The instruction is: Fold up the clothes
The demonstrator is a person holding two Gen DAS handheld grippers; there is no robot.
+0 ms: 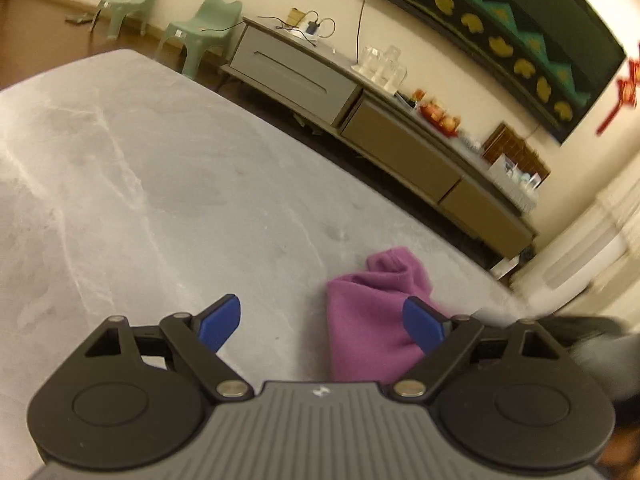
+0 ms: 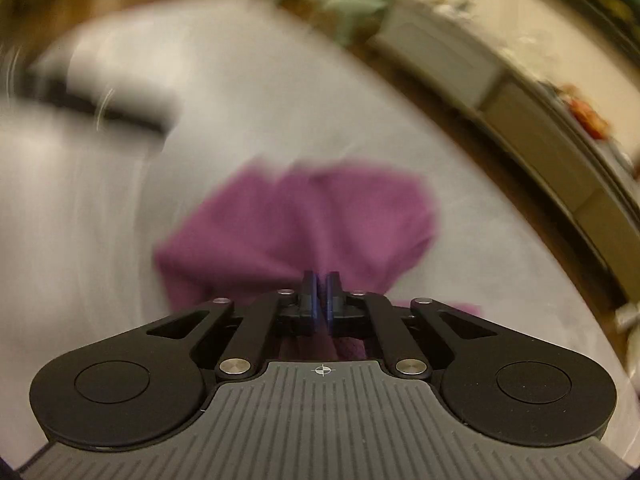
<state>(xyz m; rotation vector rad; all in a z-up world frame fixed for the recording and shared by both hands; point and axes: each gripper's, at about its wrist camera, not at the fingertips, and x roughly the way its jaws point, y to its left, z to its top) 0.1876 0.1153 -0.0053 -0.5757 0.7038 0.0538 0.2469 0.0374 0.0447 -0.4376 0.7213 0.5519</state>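
My right gripper [image 2: 321, 282] is clamped, probably on a pinch of the purple cloth [image 2: 296, 220] though blur hides contact, my left gripper [image 1: 320, 322] splayed and empty beside it on the grey table [image 1: 140, 168]; I should drag slowly and flat, since the cloth is bunched and creased.

Two green chairs [image 1: 176, 20] are standing by the wall beside a long low cabinet [image 1: 360, 120], which is carrying glasses [image 1: 382, 64] and fruit [image 1: 440, 118].
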